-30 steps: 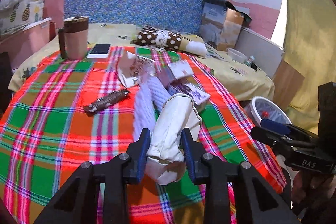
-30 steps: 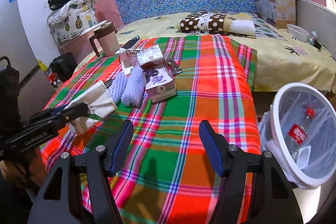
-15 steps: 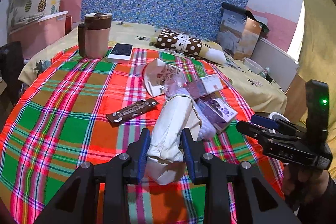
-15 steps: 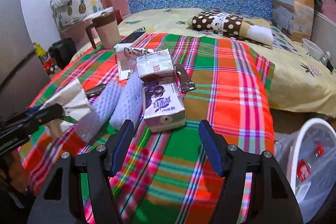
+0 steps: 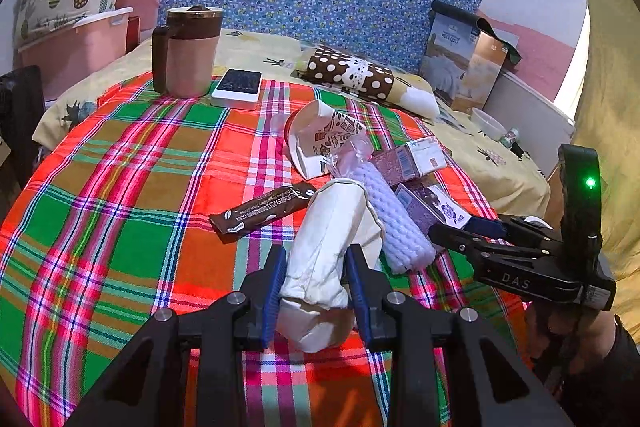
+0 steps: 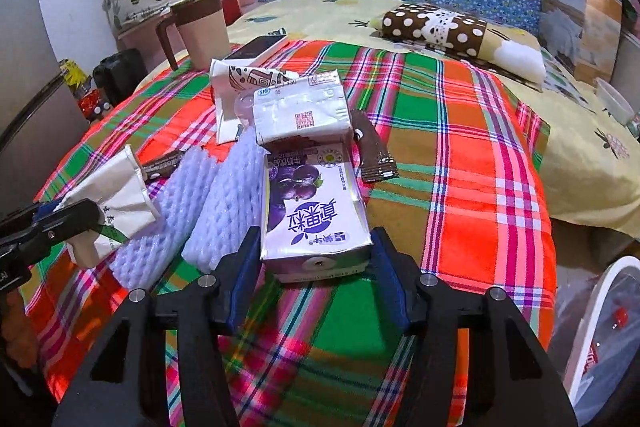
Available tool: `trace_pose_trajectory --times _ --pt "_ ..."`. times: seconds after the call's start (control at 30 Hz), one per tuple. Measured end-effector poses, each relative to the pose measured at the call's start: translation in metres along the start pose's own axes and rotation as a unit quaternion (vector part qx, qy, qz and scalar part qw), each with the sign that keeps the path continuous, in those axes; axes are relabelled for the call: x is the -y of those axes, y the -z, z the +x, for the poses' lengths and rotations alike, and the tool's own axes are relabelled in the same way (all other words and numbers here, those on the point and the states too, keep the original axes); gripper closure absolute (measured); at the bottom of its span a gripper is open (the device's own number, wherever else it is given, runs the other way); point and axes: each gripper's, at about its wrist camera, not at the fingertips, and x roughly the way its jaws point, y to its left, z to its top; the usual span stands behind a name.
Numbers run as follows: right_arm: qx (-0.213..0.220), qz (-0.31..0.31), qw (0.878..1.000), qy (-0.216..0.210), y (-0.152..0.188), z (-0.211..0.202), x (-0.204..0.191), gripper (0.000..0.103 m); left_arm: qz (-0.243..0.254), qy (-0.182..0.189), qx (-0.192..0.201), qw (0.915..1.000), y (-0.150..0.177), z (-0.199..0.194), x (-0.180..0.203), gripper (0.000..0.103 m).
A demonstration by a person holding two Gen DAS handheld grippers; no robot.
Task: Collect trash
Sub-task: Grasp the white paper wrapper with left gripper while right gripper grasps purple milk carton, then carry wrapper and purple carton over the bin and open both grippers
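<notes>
My left gripper is shut on a crushed white paper cup and holds it just above the plaid blanket. My right gripper straddles a purple drink carton. Its jaws are closing and both pads meet the carton's sides. In the left wrist view the right gripper reaches in from the right. Behind the purple carton lie a second carton, two white foam nets, a patterned paper cup and brown sachets.
A pink mug and a phone stand at the blanket's far left. A spotted pillow lies behind the pile. A white bin with a bottle inside stands off the bed's right edge. A person's hand grips the right tool.
The right gripper has moved in from the open blanket to the purple carton, and its jaws have narrowed around it. The left gripper has drifted towards the pile, still gripping the cup.
</notes>
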Motion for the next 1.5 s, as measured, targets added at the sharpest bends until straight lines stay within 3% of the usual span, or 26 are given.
trace_pose_trajectory --times 0.4,0.97,1.5 --pt "0.014 0.038 0.999 -0.005 0.020 -0.031 0.003 0.048 0.002 0.007 0.002 1.0000 0.003 -0.009 0.011 0.072" --pt "0.044 0.076 0.996 0.012 0.046 -0.069 0.009 0.048 0.040 0.043 0.003 0.9983 0.018 -0.028 0.061 0.072" --pt "0.061 0.115 0.991 0.041 0.068 -0.089 0.042 0.048 0.081 0.077 -0.027 0.9934 0.024 -0.007 0.109 0.072"
